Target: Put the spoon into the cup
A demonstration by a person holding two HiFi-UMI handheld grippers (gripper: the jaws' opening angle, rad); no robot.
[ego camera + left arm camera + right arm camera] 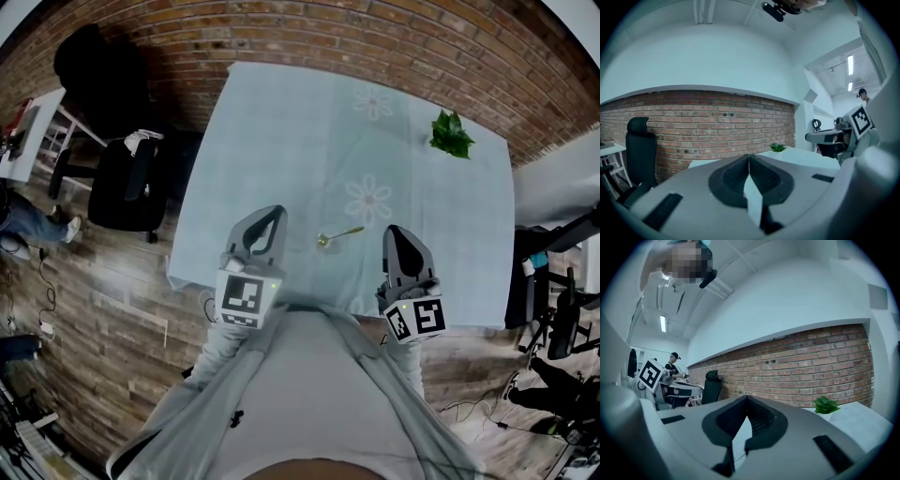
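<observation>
A small gold-coloured spoon (337,235) lies on the pale blue flowered tablecloth (281,131), near the table's front edge, bowl to the left. No cup shows in any view. My left gripper (272,214) hovers left of the spoon and my right gripper (394,232) right of it, both above the front edge and pointing across the table. In the left gripper view the left gripper (749,155) has its jaws together at the tips with nothing in them. The right gripper (746,397) is likewise shut and empty in its own view. The spoon is hidden in both gripper views.
A small green plant (451,134) stands at the table's far right corner, also seen as the plant (826,404) ahead of the right gripper. A black office chair (127,183) sits left of the table. A brick wall (309,37) runs behind it.
</observation>
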